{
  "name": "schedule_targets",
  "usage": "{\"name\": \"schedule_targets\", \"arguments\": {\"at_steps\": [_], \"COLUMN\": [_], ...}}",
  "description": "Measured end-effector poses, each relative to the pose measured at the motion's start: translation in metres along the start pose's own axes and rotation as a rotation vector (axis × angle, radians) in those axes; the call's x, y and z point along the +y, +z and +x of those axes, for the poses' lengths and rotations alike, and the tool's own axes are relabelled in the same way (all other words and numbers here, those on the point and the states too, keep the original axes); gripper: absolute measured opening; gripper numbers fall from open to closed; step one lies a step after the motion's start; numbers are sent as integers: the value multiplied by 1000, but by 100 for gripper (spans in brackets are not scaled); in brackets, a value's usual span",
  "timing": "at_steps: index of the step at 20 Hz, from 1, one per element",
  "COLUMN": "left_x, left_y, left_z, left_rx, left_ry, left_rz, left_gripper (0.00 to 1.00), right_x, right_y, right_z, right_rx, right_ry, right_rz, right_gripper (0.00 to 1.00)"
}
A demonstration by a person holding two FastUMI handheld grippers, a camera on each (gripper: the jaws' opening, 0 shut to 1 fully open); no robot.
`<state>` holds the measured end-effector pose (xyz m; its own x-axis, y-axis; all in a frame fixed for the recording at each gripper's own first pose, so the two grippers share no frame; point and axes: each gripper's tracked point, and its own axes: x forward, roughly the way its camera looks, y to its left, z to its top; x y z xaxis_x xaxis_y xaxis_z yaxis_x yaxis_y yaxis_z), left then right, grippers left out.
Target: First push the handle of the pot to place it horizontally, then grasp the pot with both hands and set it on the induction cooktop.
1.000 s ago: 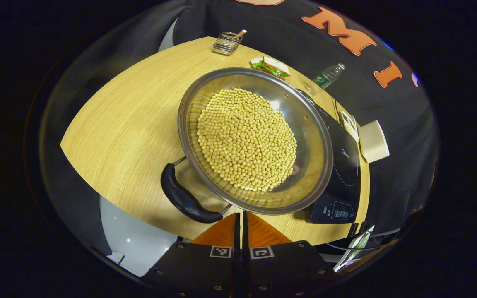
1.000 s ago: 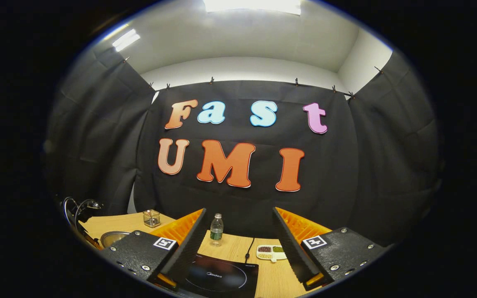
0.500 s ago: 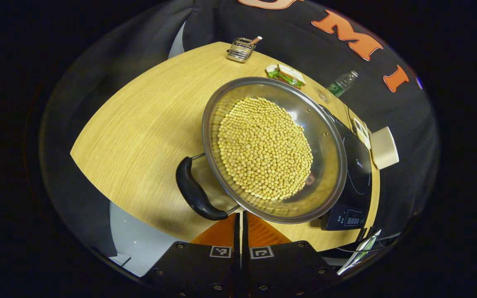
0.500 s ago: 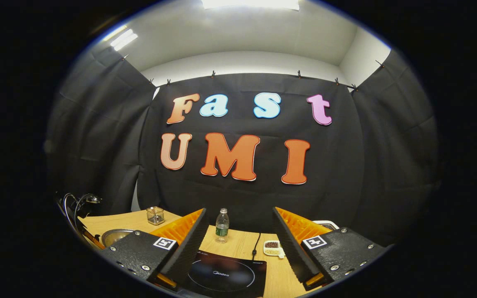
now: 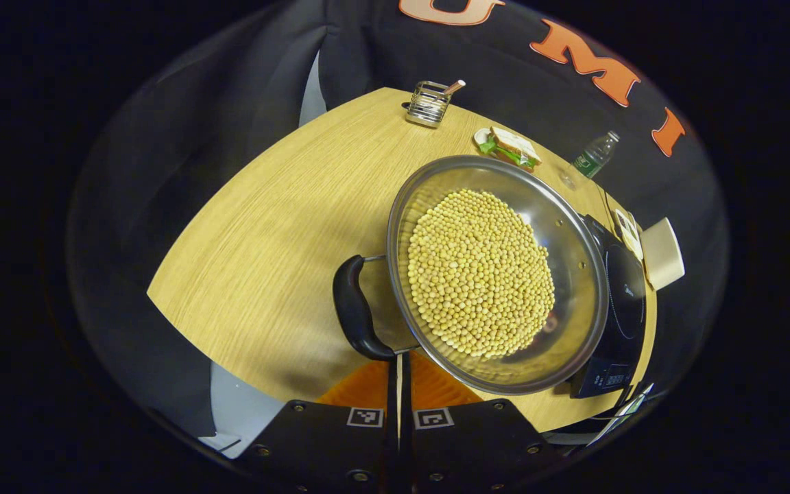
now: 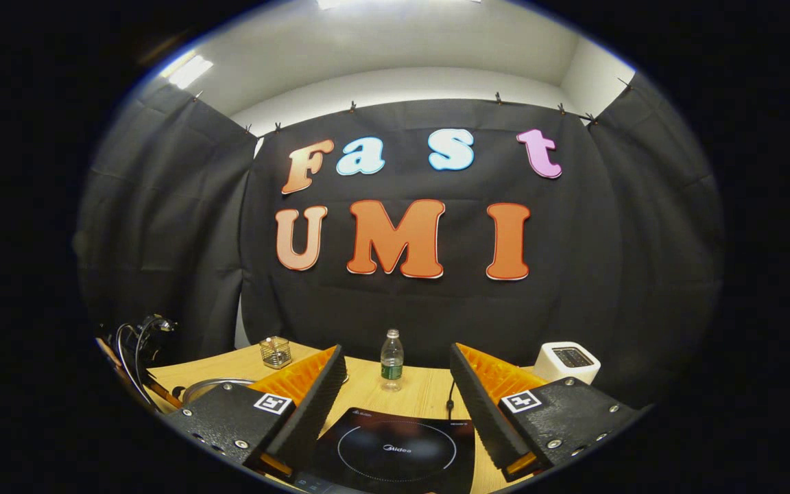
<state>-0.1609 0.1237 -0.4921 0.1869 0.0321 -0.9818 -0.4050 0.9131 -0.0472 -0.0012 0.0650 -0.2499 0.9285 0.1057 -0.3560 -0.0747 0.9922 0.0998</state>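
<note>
- Left tool (image 5: 399, 374), bottom centre of the left gripper view — fingers pressed together, only a thin slit between them, nothing held.
- Its tips sit right at the lower end of the pot handle (image 5: 355, 310); touching or just short of it, can't tell.
- Pot (image 5: 498, 273): one, steel, centre-right of the left gripper view, standing on the worktop (image 5: 278, 233), filled with small yellow beans (image 5: 479, 273).
- One black loop handle visible on the pot, on its left side in frame, curved and running roughly top to bottom.
- Pot's right edge overlaps the induction cooktop (image 5: 620, 309) at the right of the frame; whether it rests on it can't be told.
- Right tool (image 6: 395, 405), bottom of the right gripper view — fingers spread wide, nothing between them, held above the cooktop.
- Cooktop also lies at bottom centre of the right gripper view, black glass with a ring mark, seen through the gap between the fingers.
- Counts on the worktop: one wire holder (image 5: 428, 104) at top, one sandwich (image 5: 509, 147) just above the pot, one water bottle (image 6: 391, 357), one white box appliance (image 6: 566, 362) at right, one small divided dish (image 5: 626, 230) beside the cooktop.
- Pot rim peeks at lower left of the right gripper view, behind the finger there.
</note>
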Motion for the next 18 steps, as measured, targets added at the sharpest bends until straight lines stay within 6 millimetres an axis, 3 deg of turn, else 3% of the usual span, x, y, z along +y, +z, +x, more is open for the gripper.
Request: {"name": "schedule_targets", "arguments": {"at_steps": [13,18], "left_x": [40,45], "left_y": [69,93], "left_z": [28,40], "left_rx": [-172,-237], "left_ry": [179,183], "left_rz": [222,258], "left_gripper": [2,4], "right_x": [57,84], "right_y": [-74,-106], "right_z": [37,45], "right_rx": [229,320], "right_ry": [119,162], "right_rz": [10,18], "right_gripper": [96,96]}}
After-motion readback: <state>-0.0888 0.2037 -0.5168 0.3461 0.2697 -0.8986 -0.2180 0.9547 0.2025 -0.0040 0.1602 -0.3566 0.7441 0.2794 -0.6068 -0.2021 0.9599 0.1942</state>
